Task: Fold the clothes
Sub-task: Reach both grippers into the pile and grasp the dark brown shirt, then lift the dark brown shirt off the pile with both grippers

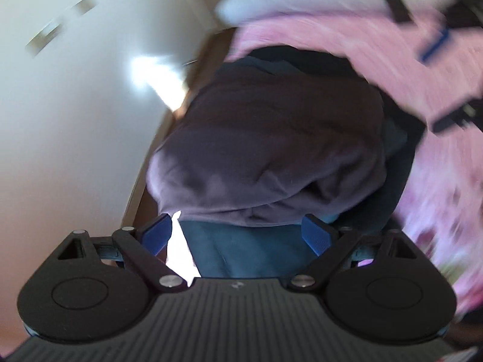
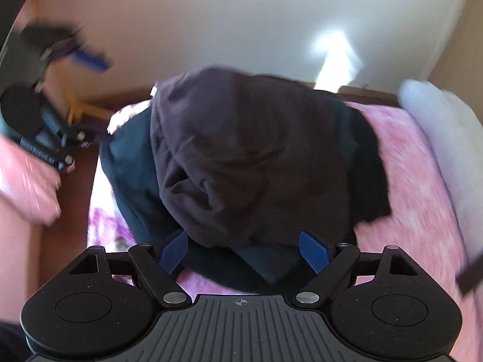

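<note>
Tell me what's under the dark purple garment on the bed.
A dark teal garment lies under the purple garment, on the pink bedspread. How much of the pile is hidden beneath cannot be seen.

Light: we are seeing a sunlight patch glaring on the wall.
Blur: motion is smearing the pink bedspread edges.

Left gripper spread wide, blue fingers well apart, nothing between. Right gripper likewise wide, blue pads apart, empty. Both apparently in motion, judging by blur.
</note>
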A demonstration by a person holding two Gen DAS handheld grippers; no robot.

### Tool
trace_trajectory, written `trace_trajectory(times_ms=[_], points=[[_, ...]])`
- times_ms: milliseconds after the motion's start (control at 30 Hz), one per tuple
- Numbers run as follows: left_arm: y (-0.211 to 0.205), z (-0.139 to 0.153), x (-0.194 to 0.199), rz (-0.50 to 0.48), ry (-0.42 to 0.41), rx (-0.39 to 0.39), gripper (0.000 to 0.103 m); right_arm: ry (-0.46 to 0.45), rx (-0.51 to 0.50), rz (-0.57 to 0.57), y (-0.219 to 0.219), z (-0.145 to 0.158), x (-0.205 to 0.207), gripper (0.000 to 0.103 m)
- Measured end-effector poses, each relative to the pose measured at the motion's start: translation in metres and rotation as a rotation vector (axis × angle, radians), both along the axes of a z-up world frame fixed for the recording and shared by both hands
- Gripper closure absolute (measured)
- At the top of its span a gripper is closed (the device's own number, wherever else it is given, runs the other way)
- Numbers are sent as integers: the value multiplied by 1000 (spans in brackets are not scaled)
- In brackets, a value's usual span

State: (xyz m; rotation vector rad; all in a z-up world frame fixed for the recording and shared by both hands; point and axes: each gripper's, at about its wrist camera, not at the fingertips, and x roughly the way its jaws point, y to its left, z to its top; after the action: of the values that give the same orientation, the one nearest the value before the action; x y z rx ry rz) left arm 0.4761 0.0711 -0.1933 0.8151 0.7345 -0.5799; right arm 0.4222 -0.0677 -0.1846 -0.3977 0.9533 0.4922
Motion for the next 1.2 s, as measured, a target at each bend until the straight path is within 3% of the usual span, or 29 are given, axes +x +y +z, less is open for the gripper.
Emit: trace_trajectory(times_ms=[100,333,400,433,467,500,567,700,867,967,1067,1200], points=[[2,-37,18,-195,-7,55,25,38,-54,69,26,-34,26,18],[9,-97,43,-526,-46,157,26,127,-120,186,54,-90,71,18],[10,-101,48,-591,-47,167,27,150,-131,196,57,-97,80,49],[10,-100,52,-599,-35,163,29,154,-131,187,56,-96,84,54],[9,-98,56,-600,-20,156,41,157,-131,177,56,-95,87,66],[9,-96,60,-601,-4,149,62,156,-131,161,54,-91,89,79],[5,-83,70,-580,34,110,80,131,-108,123,49,-79,94,84],[-5,-41,81,-529,42,-1,90,41,-48,29,28,-33,96,86],[-20,13,83,-491,4,-74,93,-47,69,-50,-6,26,79,90],[-32,24,66,-511,5,-22,84,-87,110,-51,-11,37,52,96],[-43,25,27,-548,-8,35,61,-127,151,-52,-17,47,26,97],[-50,21,-32,-527,-76,90,57,-163,200,-54,-20,59,-10,98]])
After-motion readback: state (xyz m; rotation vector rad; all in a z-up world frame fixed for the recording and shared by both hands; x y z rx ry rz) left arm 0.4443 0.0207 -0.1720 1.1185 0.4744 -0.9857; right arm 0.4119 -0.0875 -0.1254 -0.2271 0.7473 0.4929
